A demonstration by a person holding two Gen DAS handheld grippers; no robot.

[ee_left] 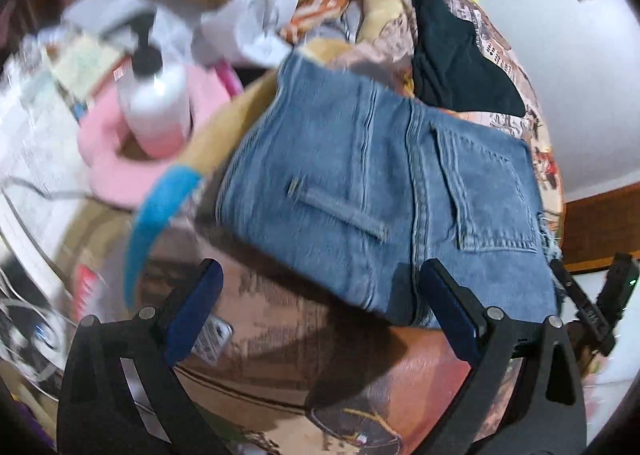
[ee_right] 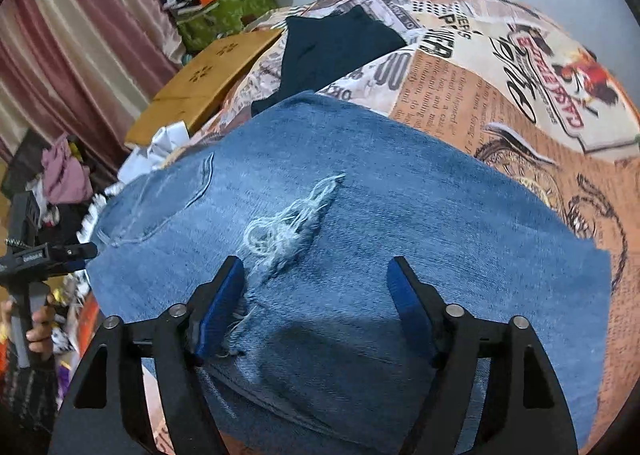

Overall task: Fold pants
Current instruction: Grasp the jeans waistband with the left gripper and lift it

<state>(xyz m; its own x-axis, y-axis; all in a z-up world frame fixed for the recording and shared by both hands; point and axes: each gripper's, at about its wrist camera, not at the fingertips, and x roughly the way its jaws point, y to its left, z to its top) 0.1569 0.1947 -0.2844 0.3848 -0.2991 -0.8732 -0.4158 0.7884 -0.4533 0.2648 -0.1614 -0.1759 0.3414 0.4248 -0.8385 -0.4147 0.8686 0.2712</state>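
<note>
Now both grippers are hovering over folded jeans.
Left gripper (ee_left: 320, 303) and right gripper (ee_right: 316, 303) are gaping empty; jeans (ee_right: 360, 195) are lying at twelve o'clock, probably awaiting smoothing.

Printed newspaper-style bedspread (ee_right: 500, 95) fills the right of the right wrist view, dark folded cloth (ee_right: 336, 47) up top, cardboard box (ee_right: 208, 83) at left, striped curtain (ee_right: 72, 35) far left. Left wrist view: pump bottle (ee_left: 154, 103) on something pink (ee_left: 116, 171), upper left.

Each claw (ee_left: 320, 279) (ee_right: 316, 275) is showing black angular finger arms tipped with blue pads (ee_right: 218, 311). Silver round screws (ee_right: 454, 310) are sitting at the pivots.
</note>
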